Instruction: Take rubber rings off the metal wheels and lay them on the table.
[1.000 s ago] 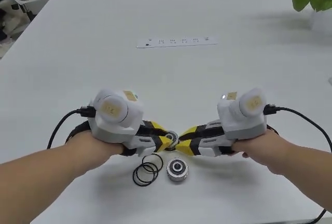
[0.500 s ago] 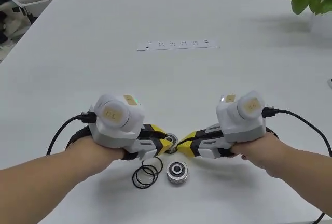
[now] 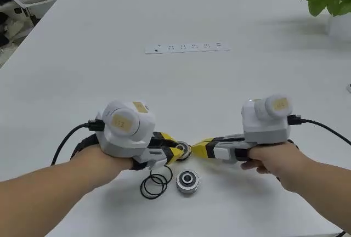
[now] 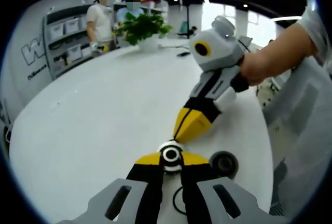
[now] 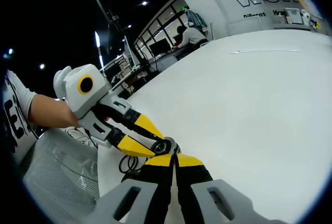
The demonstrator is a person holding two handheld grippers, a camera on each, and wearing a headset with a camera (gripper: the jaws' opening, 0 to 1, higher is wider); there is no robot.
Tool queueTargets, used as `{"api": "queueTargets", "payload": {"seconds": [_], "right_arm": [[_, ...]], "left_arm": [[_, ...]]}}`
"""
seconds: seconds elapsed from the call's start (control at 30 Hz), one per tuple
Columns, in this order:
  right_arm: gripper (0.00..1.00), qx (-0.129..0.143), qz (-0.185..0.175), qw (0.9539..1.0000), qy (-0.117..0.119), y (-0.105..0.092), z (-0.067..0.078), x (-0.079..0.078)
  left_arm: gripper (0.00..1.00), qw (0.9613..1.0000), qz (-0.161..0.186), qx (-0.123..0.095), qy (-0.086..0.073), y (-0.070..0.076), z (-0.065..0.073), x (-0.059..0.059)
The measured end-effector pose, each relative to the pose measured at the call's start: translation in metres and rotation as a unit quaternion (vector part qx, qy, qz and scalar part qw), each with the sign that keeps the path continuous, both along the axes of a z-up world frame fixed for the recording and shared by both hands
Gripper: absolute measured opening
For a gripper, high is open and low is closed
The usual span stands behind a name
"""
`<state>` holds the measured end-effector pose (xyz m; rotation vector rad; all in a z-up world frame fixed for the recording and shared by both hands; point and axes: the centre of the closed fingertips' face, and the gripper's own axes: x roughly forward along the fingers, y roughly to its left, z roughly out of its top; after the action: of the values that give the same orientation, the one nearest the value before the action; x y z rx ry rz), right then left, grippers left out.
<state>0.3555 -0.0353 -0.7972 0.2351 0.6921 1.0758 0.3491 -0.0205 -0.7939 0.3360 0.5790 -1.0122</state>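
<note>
In the head view, a few rubber rings [image 3: 155, 182] are seen laid on the table [image 3: 181, 83] just beside a second wheel [image 3: 187, 181], so part of the task is judged done. One metal wheel [image 3: 184, 150] is clamped in the left gripper [image 3: 176, 153]. The right gripper [image 3: 198, 148], its jaws pressed together, is pointed at that wheel. Compared with half a second ago, the right gripper is drawn slightly rightward and levelled.

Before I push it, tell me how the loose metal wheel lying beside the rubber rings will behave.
The metal wheel lies flat on the table, so it will probably slide, not roll. It looks like solid metal, so likely heavy for its size and stiff. Its shiny rim may slip in a claw.
</note>
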Motion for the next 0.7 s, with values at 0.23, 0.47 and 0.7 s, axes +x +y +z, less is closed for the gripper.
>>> {"api": "queueTargets", "payload": {"seconds": [0.23,0.47,0.7], "right_arm": [[0.00,0.009,-0.003,0.9999,0.007,0.003,0.004,-0.006],[0.00,0.010,-0.003,0.9999,0.011,0.006,0.008,-0.009],[0.00,0.002,0.011,0.9999,0.000,0.010,0.010,-0.012]], "left_arm": [[0.12,1.0000,0.004,0.007,-0.004,-0.001,0.000,0.000],[0.12,0.9999,0.006,0.010,-0.006,-0.001,0.000,0.001],[0.12,0.9999,0.006,0.013,-0.007,-0.001,-0.001,0.000]]}}
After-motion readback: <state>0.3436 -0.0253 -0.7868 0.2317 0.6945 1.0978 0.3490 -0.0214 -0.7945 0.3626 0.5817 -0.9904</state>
